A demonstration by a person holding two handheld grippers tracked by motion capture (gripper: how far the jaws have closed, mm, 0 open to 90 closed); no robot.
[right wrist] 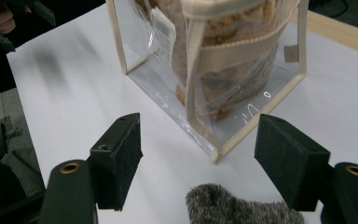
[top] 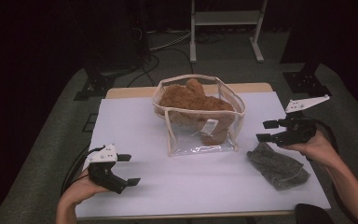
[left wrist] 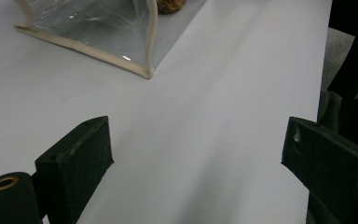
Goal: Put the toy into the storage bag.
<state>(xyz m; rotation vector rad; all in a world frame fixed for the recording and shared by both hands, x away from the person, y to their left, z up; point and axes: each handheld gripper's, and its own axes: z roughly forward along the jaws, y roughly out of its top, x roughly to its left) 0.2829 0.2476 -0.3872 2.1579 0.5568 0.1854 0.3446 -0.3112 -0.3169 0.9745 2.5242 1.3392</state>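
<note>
A clear plastic bag with cream trim (top: 200, 122) stands at the middle back of the white table (top: 177, 182). A brown plush toy (top: 191, 100) sits inside it. The bag's near corner (left wrist: 144, 70) shows in the left gripper view, its side (right wrist: 223, 70) in the right gripper view. A grey fuzzy cloth (top: 277, 165) lies flat to the bag's right, and its edge (right wrist: 233, 205) sits below my right jaws. My left gripper (top: 129, 170) stands open over the table's front left, holding nothing. My right gripper (top: 265, 131) is open beside the bag, above the cloth.
The table's right edge (left wrist: 324, 56) drops to a grey carpet. A white metal frame (top: 226, 28) and cables lie on the floor behind the table. Dark stands rise at the back left and right.
</note>
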